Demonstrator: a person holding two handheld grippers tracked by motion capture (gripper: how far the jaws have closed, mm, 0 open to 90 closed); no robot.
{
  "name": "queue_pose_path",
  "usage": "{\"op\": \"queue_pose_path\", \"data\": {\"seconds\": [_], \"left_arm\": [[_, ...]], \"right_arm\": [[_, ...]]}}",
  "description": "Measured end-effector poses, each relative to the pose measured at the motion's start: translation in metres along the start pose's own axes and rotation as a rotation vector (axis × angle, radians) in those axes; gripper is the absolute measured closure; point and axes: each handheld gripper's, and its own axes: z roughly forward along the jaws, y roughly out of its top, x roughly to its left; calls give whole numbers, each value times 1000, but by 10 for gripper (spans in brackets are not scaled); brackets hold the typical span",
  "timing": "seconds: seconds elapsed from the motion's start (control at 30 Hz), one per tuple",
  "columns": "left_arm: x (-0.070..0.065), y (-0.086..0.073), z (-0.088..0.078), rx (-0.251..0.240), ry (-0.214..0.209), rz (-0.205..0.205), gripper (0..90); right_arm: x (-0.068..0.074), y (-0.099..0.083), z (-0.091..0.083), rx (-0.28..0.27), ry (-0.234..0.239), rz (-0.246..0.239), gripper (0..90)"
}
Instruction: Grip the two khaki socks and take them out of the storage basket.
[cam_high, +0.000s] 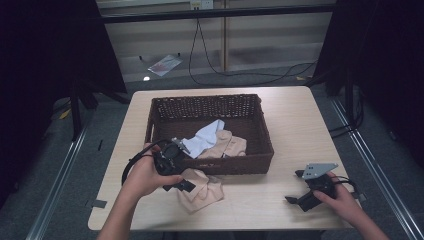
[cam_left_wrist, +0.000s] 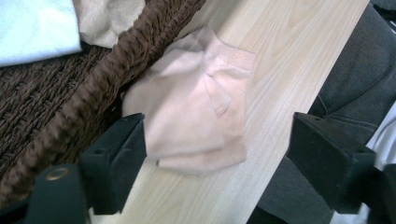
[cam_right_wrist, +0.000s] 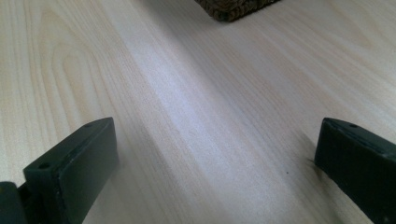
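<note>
From the high view we looked forward and down over the whole table. The left gripper view sat close, aimed down between its jaws at the basket rim and a sock; both also showed from above. The right gripper view skimmed low over bare tabletop toward the basket's corner.

A sock lies on the table, just in front of the basket. More cloths lie in the basket.
</note>
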Motion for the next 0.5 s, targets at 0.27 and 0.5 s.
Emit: {"op": "queue_pose_path", "data": {"seconds": [0.27,0.5], "left_arm": [[0,-17,3,-24,34,33,118],[1,-33,9,-66,50,24,105]], "right_arm": [[0,0,0,0,0,0,0],[0,0,0,0,0,0,0]]}}
